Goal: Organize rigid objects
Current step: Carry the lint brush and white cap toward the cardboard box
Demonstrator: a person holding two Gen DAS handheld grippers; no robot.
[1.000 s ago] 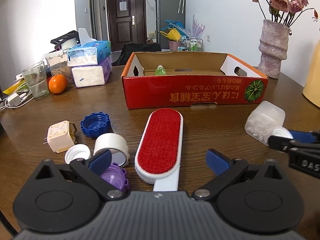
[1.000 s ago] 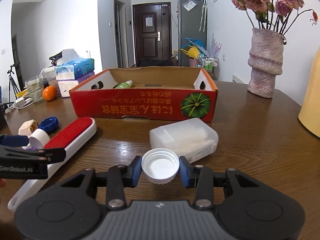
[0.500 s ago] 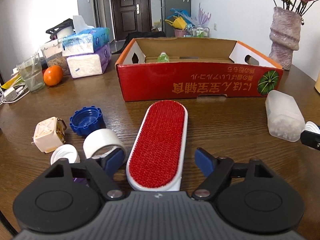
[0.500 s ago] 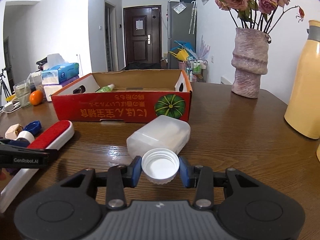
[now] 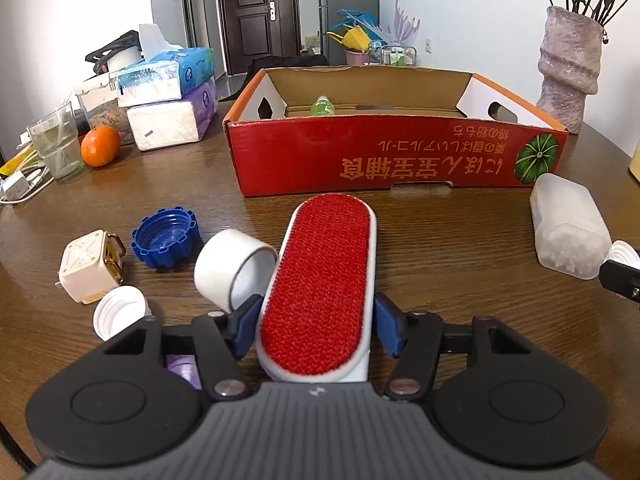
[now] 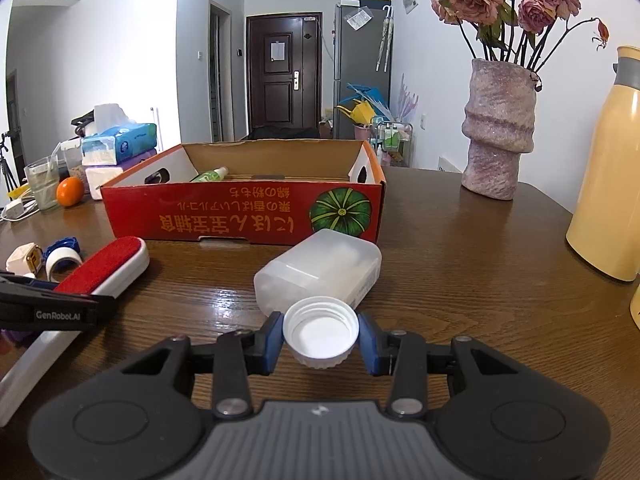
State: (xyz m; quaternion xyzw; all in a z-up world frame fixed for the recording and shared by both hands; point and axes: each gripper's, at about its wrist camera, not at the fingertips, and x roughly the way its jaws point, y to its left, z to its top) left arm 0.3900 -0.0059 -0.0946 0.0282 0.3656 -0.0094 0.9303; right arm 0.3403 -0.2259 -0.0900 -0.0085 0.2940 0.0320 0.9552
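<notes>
My left gripper [image 5: 318, 330] is shut on the red lint brush [image 5: 320, 276], its blue pads pressed on the white sides near the handle end. The brush also shows in the right wrist view [image 6: 100, 264]. My right gripper [image 6: 322, 338] is shut on a white bottle cap [image 6: 321, 332] and holds it just above the table. The open red cardboard box [image 5: 396, 160] stands beyond both, with a green bottle [image 5: 322, 106] inside. A translucent plastic container [image 6: 320, 268] lies on its side in front of the box.
Left of the brush lie a white tape roll [image 5: 232, 270], a blue cap [image 5: 166, 238], a cream charger cube [image 5: 90, 266], a white cap [image 5: 120, 316] and a purple cap [image 5: 182, 368]. Tissue packs [image 5: 168, 96], glass [image 5: 58, 148], orange [image 5: 100, 146] at far left. Vase [image 6: 498, 132] and yellow flask [image 6: 608, 168] at right.
My left gripper moved forward around the brush and closed on its sides. The tape roll got tipped against the brush. My right gripper lifted and shifted right with the cap.
</notes>
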